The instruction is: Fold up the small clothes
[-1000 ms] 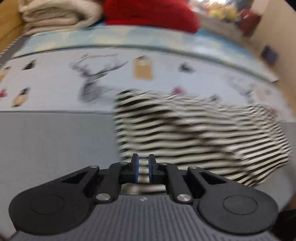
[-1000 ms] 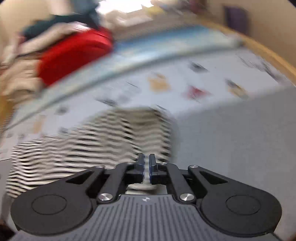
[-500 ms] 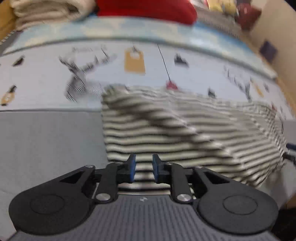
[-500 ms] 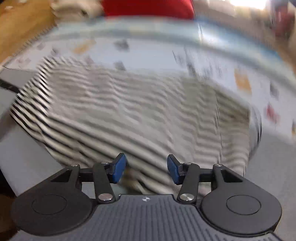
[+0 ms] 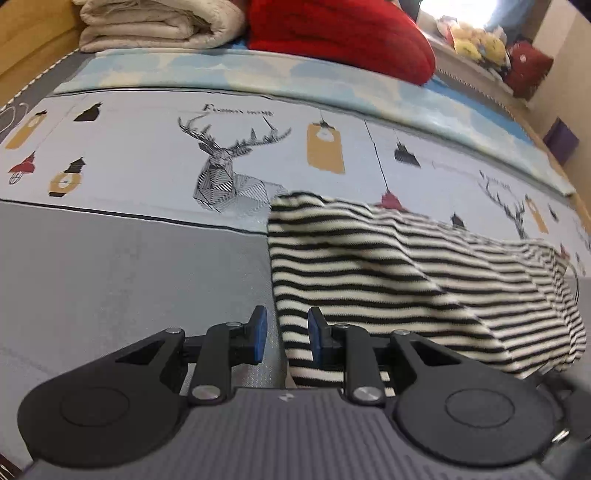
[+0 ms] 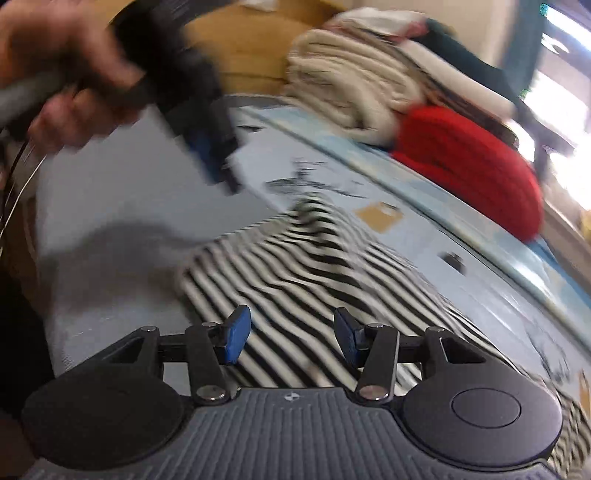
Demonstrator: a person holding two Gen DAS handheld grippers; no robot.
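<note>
1. Striped garment (image 5: pixel 406 280), black and cream bands, lies folded on the bed sheet (image 5: pixel 122 155), half on the grey panel and half on the pale printed panel. Upper layer creased on a diagonal; folded edge straight on its left side.
2. Left wrist view, sharp: deer print (image 5: pixel 225 170) and lantern prints just behind the garment. Folded cream blanket (image 5: pixel 155 22) and red knit (image 5: pixel 332 33) at the far end of the bed. Right wrist view is blurred; prints unreadable there.
3. Right wrist view only: a person's hand (image 6: pixel 70 74) holding the left gripper (image 6: pixel 212 151) above the grey panel, clear of the cloth.
4. Right gripper (image 6: pixel 291 336): jaws wide, over the stripes, nothing pinched.
5. Left gripper in its own view (image 5: pixel 283 334): jaws narrowly parted; the garment's left edge shows in the gap, pads not pressing it.
</note>
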